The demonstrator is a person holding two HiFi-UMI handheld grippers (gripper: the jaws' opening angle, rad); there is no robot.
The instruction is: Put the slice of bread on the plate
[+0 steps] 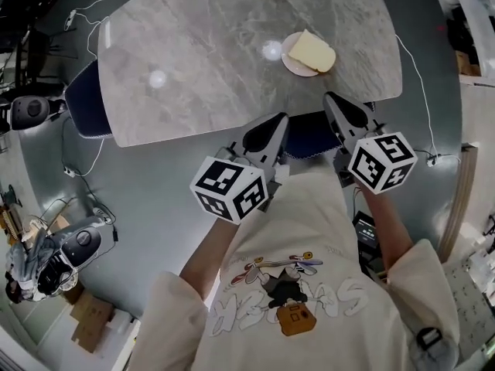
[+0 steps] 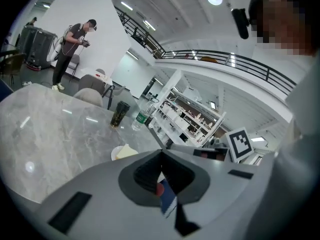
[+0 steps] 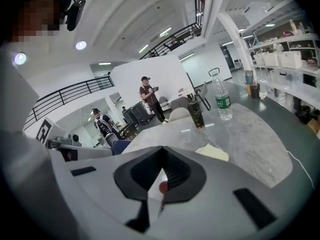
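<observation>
While the slice of bread (image 1: pixel 313 52) sits on the plate (image 1: pixel 288 59) — just ahead of the right gripper (image 1: pixel 332 98), farther from the left gripper (image 1: pixel 278 120) — both are squeezed together, empty.

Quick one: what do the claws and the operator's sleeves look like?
Left claw and right claw: grey shells, black ribbed pads. White cubes with black square markers: left cube, right cube. Loose cream sleeves, cartoon print on the T-shirt.

Head view overhead, gripper views share table (image 1: pixel 216 68)
</observation>
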